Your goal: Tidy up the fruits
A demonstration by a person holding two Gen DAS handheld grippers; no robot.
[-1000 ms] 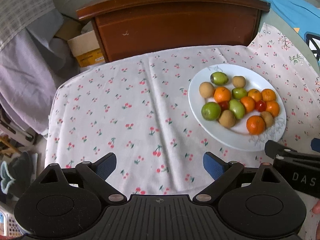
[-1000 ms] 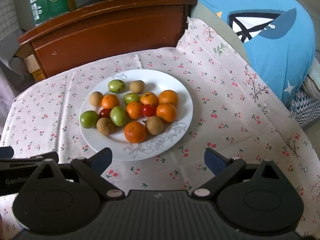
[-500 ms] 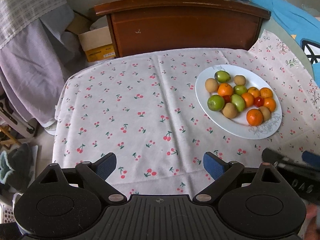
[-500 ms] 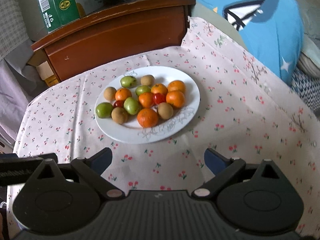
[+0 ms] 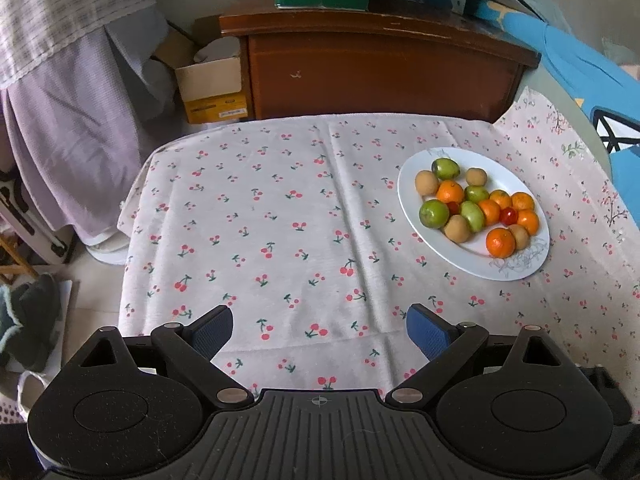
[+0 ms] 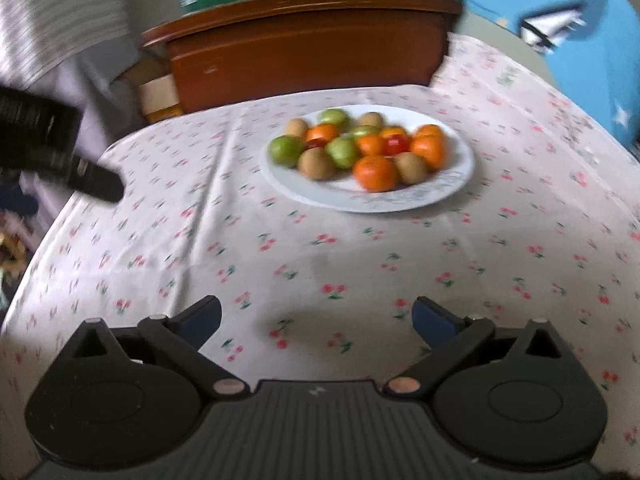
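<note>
The left gripper (image 5: pixel 319 330) is released, its blue pads wide apart with only the cherry-print tablecloth (image 5: pixel 280 240) between them. The right gripper (image 6: pixel 316 319) is released too and holds nothing. Ahead of the left gripper and to its right, well apart from it, stands the white plate (image 5: pixel 516 270) with tangerines (image 5: pixel 500 242), green fruits (image 5: pixel 434 213), brown fruits (image 5: pixel 457 228) and cherry tomatoes (image 5: pixel 509 216). Beyond the table stands a wooden cabinet (image 5: pixel 380 76).

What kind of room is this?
Probably a bedroom at home: a wooden cabinet, blue bedding beside the table, a cherry-print tablecloth, and a plate of fruit.
</note>
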